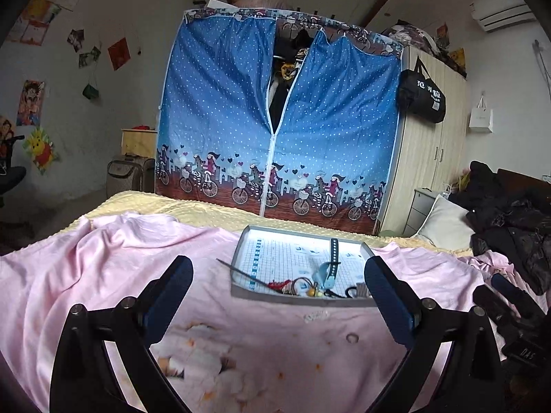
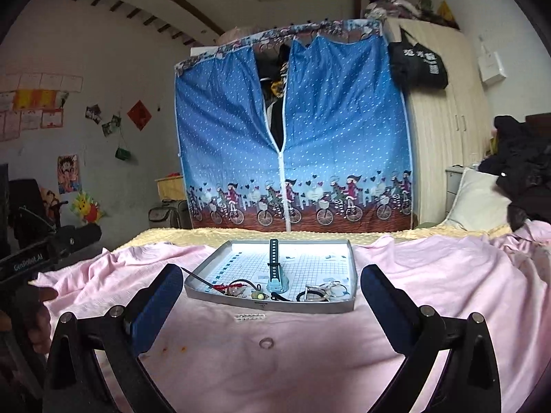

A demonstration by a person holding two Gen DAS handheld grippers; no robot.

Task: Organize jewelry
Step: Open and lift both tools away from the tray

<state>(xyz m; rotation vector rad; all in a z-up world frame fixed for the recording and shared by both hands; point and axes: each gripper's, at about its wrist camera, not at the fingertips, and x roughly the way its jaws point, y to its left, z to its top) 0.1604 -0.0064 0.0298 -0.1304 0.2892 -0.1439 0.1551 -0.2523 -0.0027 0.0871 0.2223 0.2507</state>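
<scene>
A shallow grey tray [image 2: 351,265] with a grid sheet lies on the pink bedcover. In it sit a blue watch [image 2: 275,268] with a dark strap, a red tassel piece [image 2: 220,287], a yellow bead item [image 2: 259,295], black hair ties [image 2: 310,295] and metal rings [image 2: 335,289]. A thin stick [image 2: 198,277] juts over the tray's left rim. On the cover before the tray lie a small sparkly strip [image 2: 249,316] and a ring [image 2: 266,343]. My right gripper [image 2: 272,289] is open, just short of the tray. My left gripper [image 1: 279,282] is open; the tray [image 1: 241,251] lies ahead to its right.
A blue zip-front fabric wardrobe [image 2: 292,137] stands beyond the bed, with a wooden cabinet [image 2: 444,120] beside it. Dark clothes [image 1: 509,213] and a white pillow [image 1: 444,223] are piled at the right. The other gripper's body [image 2: 41,251] and a hand show at far left.
</scene>
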